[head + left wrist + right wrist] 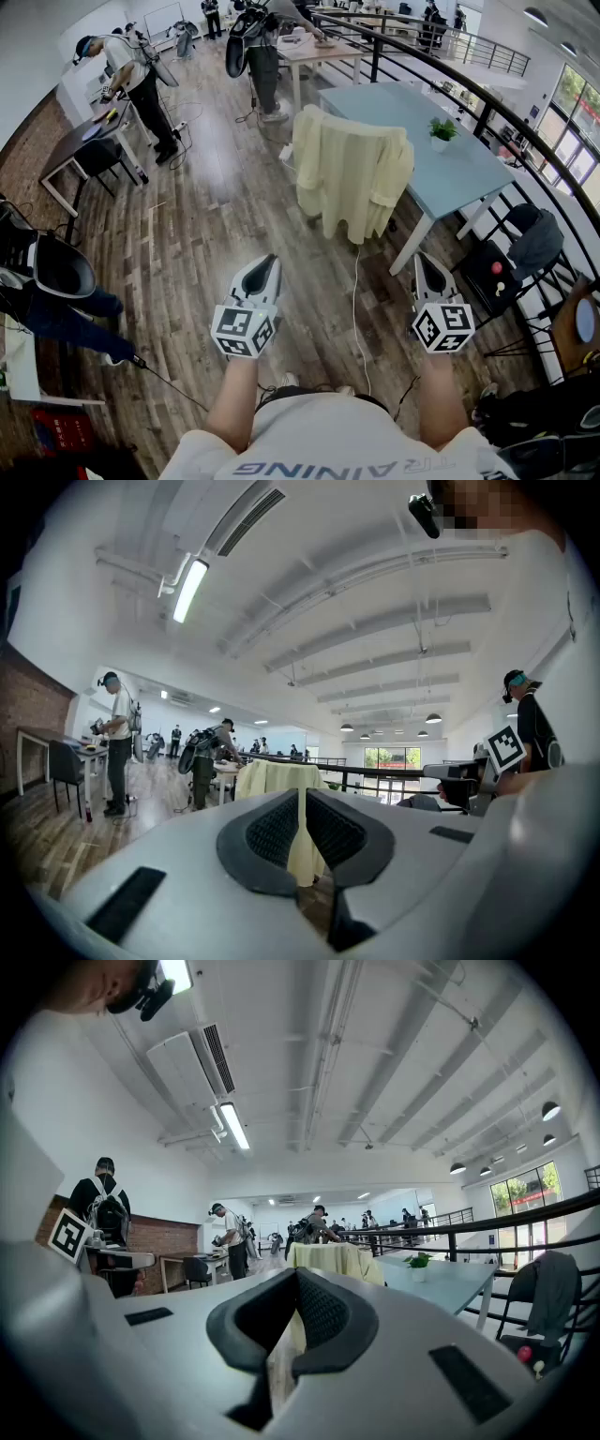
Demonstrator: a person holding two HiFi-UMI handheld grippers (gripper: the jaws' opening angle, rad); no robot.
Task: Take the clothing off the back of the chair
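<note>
A pale yellow garment [352, 178] hangs over the back of a chair beside a light blue table [459, 164]; the cloth hides the chair. The garment also shows ahead in the left gripper view [272, 778] and the right gripper view [336, 1260]. My left gripper [266, 266] and right gripper [427, 266] are held level above the wooden floor, side by side, well short of the garment. Both have their jaws shut with nothing between them, as their own views show [302, 808] [294, 1288].
A small potted plant [442, 132] stands on the table. A black railing [469, 94] runs behind it. A black chair with a dark jacket [530, 242] is at the right. A thin cable [355, 309] lies on the floor. People work at desks [141, 84] at the back left.
</note>
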